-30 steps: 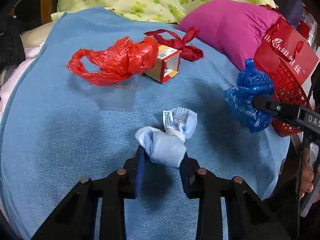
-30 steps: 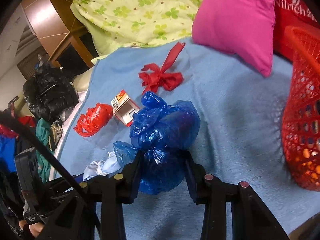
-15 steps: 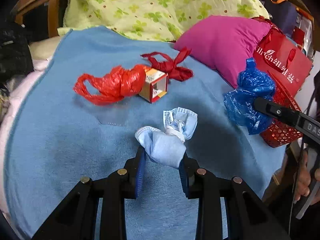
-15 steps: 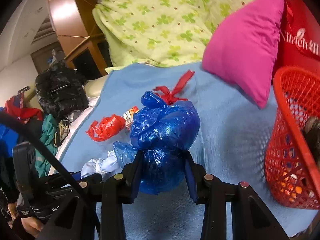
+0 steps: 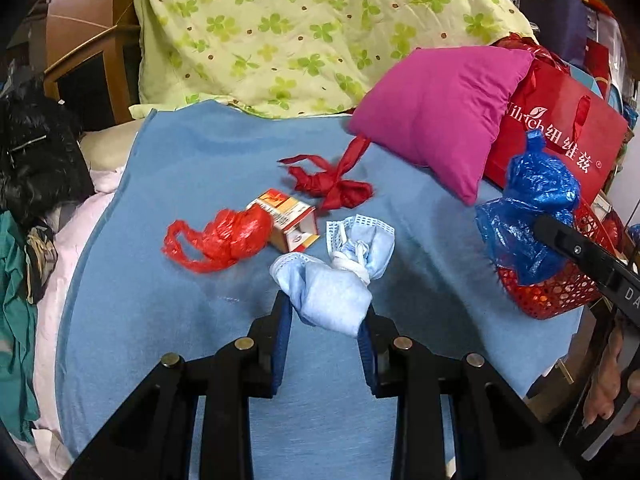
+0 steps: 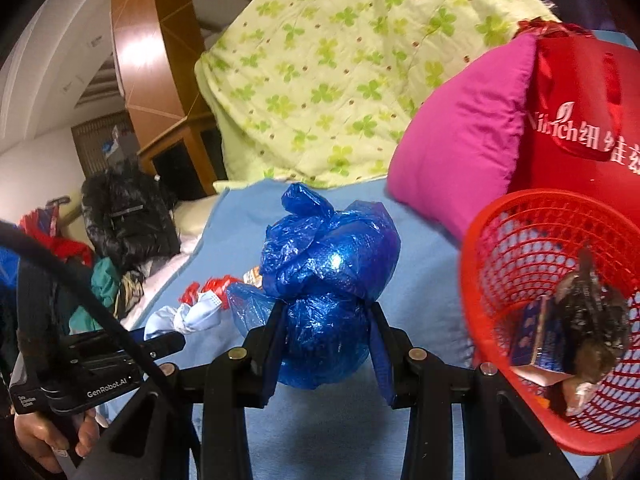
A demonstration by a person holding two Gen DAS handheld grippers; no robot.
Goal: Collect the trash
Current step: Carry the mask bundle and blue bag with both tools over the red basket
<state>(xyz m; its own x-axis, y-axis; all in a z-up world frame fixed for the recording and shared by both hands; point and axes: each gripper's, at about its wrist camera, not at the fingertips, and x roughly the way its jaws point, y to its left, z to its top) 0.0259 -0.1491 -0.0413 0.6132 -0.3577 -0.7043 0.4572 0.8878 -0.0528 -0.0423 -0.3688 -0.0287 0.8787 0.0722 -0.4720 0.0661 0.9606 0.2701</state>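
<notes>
Blue crinkled plastic, knotted into a glossy rounded bundle, is the item nearest disposal: the blue plastic bag bundle (image 6: 326,292) sits low in the centre of the right wrist view, pinched at its lower lobe between the two fingers of the right gripper (image 6: 326,340). Its long axis runs roughly upright, the knotted upper lobe above the fingers and a loose flap trailing lower left. The red mesh plastic basket (image 6: 476,264) lies immediately right of the bundle in that view, mouth tilted toward the camera, already holding dark crumpled refuse and a small box. Judgement: the coming move turns on this one relation; the bundle must travel rightward over the near rim before the fingers part, and the right gripper is plainly the nearer tool.

In the left wrist view the same bundle (image 5: 528,208) appears at right centre, in front of the basket (image 5: 556,296).

The left gripper (image 5: 326,320) is closed on a pale blue crumpled face mask tied with white loops (image 5: 332,280), centre frame, apparently raised off the blue fleece blanket (image 5: 180,320); the basket is well apart from it to the right.

Remaining on the blanket, upper centre: a red crumpled plastic bag (image 5: 224,240), touching a small red-and-white cardboard carton (image 5: 290,220), and a red ribbon bow (image 5: 332,184) near a magenta cushion (image 5: 440,120).
</notes>
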